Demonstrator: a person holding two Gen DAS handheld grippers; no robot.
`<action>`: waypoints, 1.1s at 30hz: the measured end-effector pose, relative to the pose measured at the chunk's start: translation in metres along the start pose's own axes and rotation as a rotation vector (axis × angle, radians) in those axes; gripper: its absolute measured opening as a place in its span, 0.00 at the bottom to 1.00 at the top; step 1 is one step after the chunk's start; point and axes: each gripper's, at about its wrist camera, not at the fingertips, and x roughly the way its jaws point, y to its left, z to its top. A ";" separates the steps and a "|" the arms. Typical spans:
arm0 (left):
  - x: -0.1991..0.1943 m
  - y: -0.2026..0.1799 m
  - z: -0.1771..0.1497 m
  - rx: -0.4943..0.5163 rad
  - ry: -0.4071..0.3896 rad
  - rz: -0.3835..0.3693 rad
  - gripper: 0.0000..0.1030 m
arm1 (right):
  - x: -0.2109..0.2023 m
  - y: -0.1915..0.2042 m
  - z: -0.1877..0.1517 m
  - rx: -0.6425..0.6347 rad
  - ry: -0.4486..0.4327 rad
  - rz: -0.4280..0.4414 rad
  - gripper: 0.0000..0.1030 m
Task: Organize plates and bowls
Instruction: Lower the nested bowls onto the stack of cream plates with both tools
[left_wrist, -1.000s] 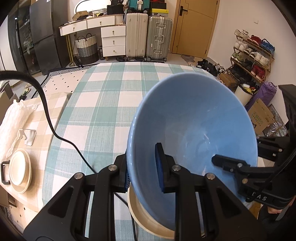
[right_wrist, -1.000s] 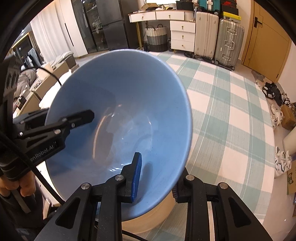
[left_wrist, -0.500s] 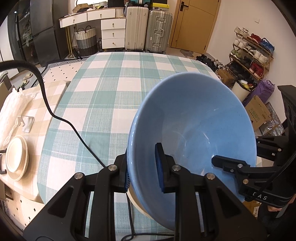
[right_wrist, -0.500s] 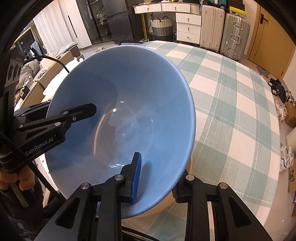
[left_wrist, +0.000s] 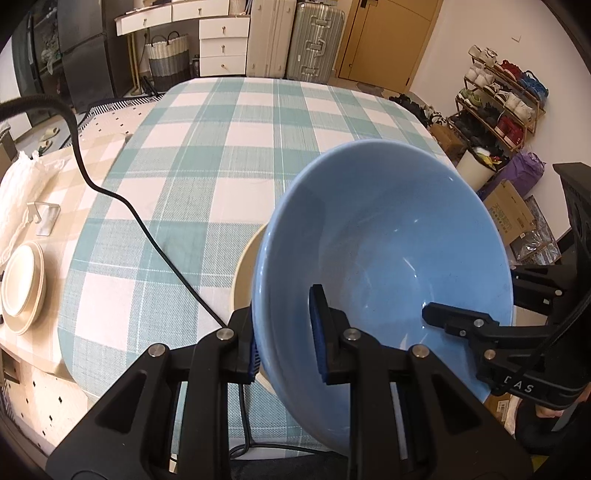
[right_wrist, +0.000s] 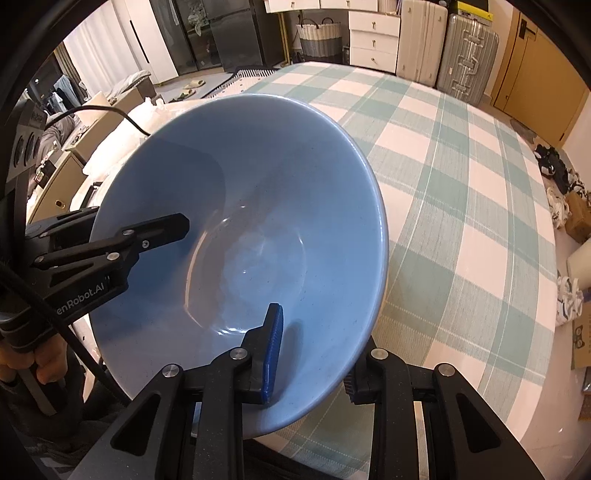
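A large light-blue bowl (left_wrist: 388, 251) hangs tilted over the near edge of the teal-checked table (left_wrist: 229, 155). My left gripper (left_wrist: 286, 336) is shut on its near rim, one pad inside and one outside. My right gripper (right_wrist: 312, 369) is shut on the opposite rim (right_wrist: 332, 369) in the same way. Each view also shows the other gripper's finger reaching into the bowl. A cream dish (left_wrist: 243, 266) lies on the table right under the blue bowl, mostly hidden by it. Whether the two touch cannot be told.
A stack of cream plates (left_wrist: 22, 284) sits on a beige-checked side table (left_wrist: 103, 155) at the left, beside a white bag (left_wrist: 14, 195) and a clear stand (left_wrist: 44, 218). A black cable (left_wrist: 147, 229) trails across the tablecloth. Suitcases, drawers and a shoe rack stand beyond the table.
Both grippers have come down and shifted with the blue bowl held between them. The cream dish under it now peeks out at the bowl's left side. The grips are unchanged.
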 end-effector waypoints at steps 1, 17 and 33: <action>0.004 0.002 0.000 -0.011 0.005 -0.006 0.18 | 0.002 0.000 0.000 -0.002 0.007 -0.002 0.27; 0.019 0.020 -0.006 -0.062 0.036 -0.043 0.18 | 0.013 0.002 0.009 -0.036 -0.003 -0.027 0.35; -0.015 0.033 -0.009 -0.009 -0.079 0.016 0.72 | -0.015 -0.013 -0.004 0.000 -0.143 -0.018 0.77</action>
